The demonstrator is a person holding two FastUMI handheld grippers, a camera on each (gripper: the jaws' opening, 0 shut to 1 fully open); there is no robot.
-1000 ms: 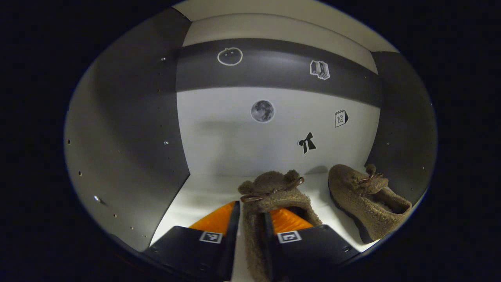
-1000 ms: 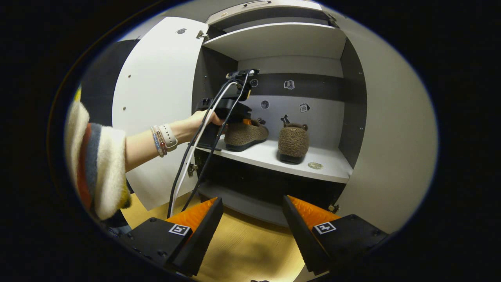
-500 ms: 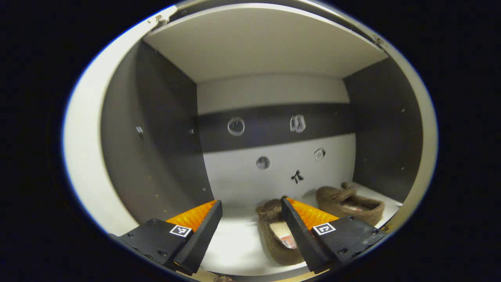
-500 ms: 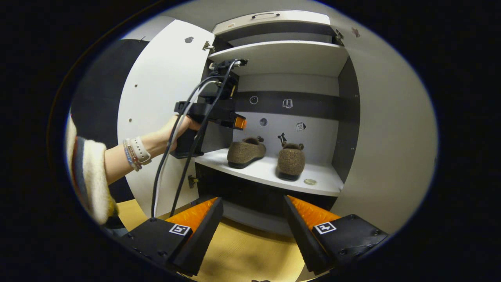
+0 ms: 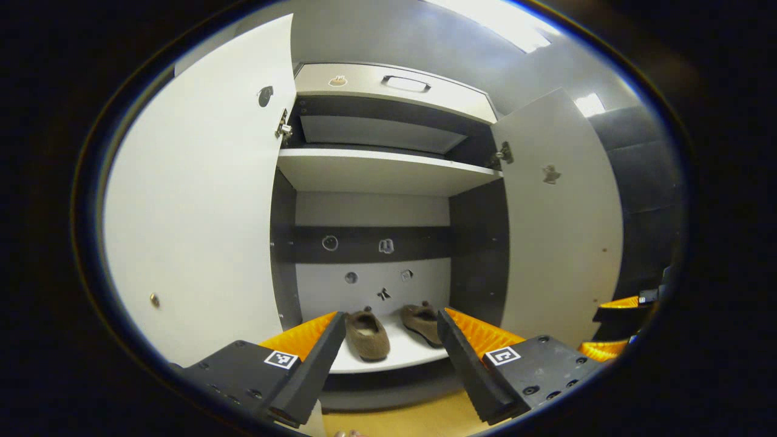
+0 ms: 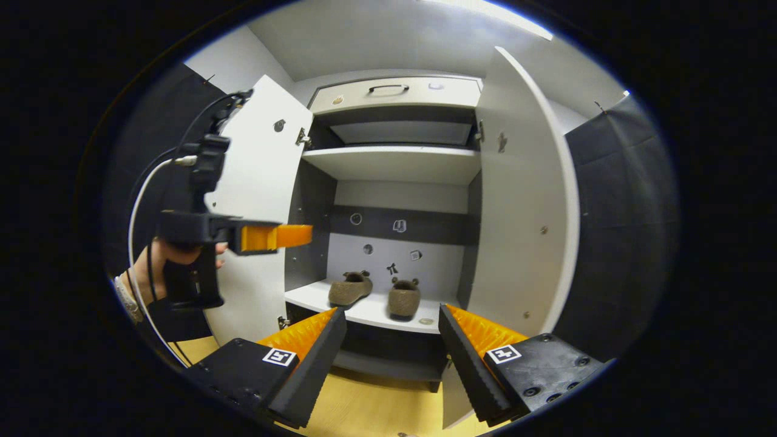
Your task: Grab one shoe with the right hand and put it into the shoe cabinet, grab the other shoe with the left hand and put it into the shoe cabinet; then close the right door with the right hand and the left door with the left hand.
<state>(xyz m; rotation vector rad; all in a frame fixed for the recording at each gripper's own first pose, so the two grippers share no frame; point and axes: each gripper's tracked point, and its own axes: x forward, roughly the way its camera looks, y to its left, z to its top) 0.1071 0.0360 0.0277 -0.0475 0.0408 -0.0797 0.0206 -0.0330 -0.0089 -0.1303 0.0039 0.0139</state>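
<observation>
Two fuzzy brown shoes stand side by side on the middle shelf (image 6: 370, 311) of the shoe cabinet: the left shoe (image 5: 367, 335) (image 6: 350, 289) and the right shoe (image 5: 422, 321) (image 6: 403, 298). Both doors hang open, the left door (image 5: 200, 212) (image 6: 255, 200) and the right door (image 5: 558, 224) (image 6: 516, 200). My left gripper (image 5: 388, 340) is open and empty, well back from the shelf; in the right gripper view a hand holds my left gripper (image 6: 306, 233) in front of the left door. My right gripper (image 6: 391, 340) is open and empty, facing the cabinet from farther out.
A drawer with a handle (image 6: 388, 91) tops the cabinet, over an upper shelf (image 6: 394, 164). A small round object (image 6: 427, 321) lies at the shelf's front edge. Wooden floor (image 6: 364, 406) spreads before the cabinet. The other gripper (image 5: 610, 325) shows at the right edge.
My left gripper let go of the left shoe on the shelf, opened, and pulled back out of the cabinet. My right gripper also backed away from the cabinet.
</observation>
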